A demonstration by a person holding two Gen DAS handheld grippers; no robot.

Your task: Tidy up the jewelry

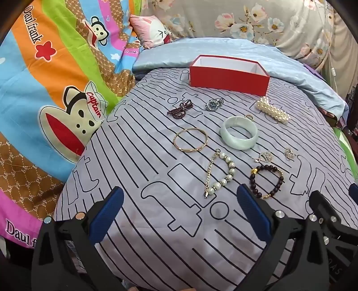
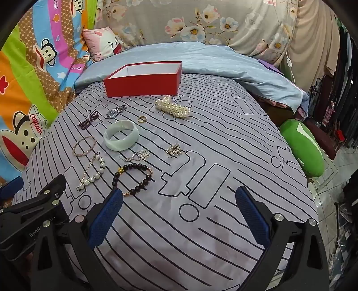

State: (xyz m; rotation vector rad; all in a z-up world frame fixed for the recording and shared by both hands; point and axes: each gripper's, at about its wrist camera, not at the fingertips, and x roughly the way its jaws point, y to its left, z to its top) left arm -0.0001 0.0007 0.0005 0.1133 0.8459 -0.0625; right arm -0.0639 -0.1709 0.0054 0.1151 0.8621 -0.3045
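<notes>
An open red box (image 1: 229,78) (image 2: 143,84) with a white inside stands at the far side of the striped grey cloth. Jewelry lies spread before it: a pale green bangle (image 1: 239,132) (image 2: 121,134), a gold bangle (image 1: 190,140), a watch (image 1: 214,104), a pearl cluster (image 1: 272,109) (image 2: 173,107), a pearl chain bracelet (image 1: 220,173), a dark bead bracelet (image 1: 267,181) (image 2: 133,179), a dark red bead piece (image 1: 180,108) and small silver pieces (image 2: 174,150). My left gripper (image 1: 180,198) and right gripper (image 2: 179,198) both hover open over the near cloth, holding nothing.
The striped cloth (image 2: 201,134) covers a bed, with a cartoon-print quilt (image 1: 44,89) on the left, a light blue sheet (image 2: 223,62) and floral bedding (image 2: 223,20) behind. A green cushion (image 2: 302,147) sits off the right edge, above tiled floor.
</notes>
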